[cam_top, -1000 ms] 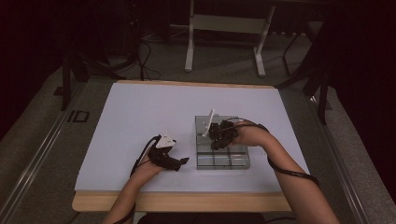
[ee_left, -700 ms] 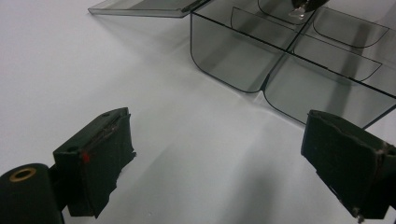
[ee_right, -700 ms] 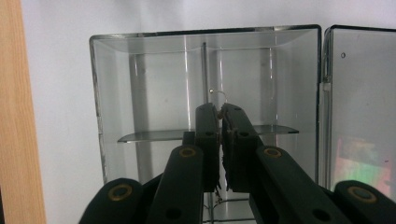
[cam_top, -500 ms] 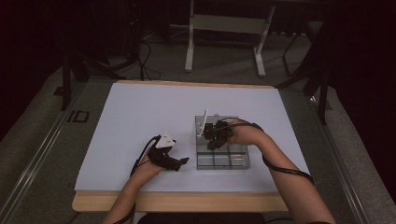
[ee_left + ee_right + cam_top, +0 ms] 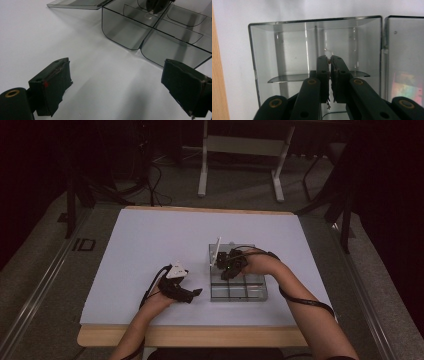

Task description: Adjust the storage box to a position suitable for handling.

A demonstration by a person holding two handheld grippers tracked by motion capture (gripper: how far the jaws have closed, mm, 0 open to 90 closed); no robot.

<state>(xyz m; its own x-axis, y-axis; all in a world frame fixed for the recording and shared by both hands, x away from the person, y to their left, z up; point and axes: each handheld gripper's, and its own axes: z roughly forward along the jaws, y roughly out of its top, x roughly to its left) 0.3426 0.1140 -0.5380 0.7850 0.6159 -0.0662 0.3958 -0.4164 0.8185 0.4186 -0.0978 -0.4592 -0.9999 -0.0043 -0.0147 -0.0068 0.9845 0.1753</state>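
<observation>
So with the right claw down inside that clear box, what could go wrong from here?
1. The right claw is nearly shut on something tiny and clear inside the clear compartment box; I can't identify it, and it could slip out unnoticed.
2. The thin divider sits close by the claw, so a tilt might knock it loose.
3. The left claw is open on the table beside the box, not steadying it, and the lid stands upright; the box may shift or the lid drop.

Both forearms reach in from the near edge. The left gripper (image 5: pixel 192 293) rests low in the left hand (image 5: pixel 167 292), jaws spread wide apart — nothing between them. The right gripper (image 5: pixel 223 268), wrist bent inward, points down, its jaws pressed nearly together on a small clear ring (image 5: pixel 328 53).
</observation>
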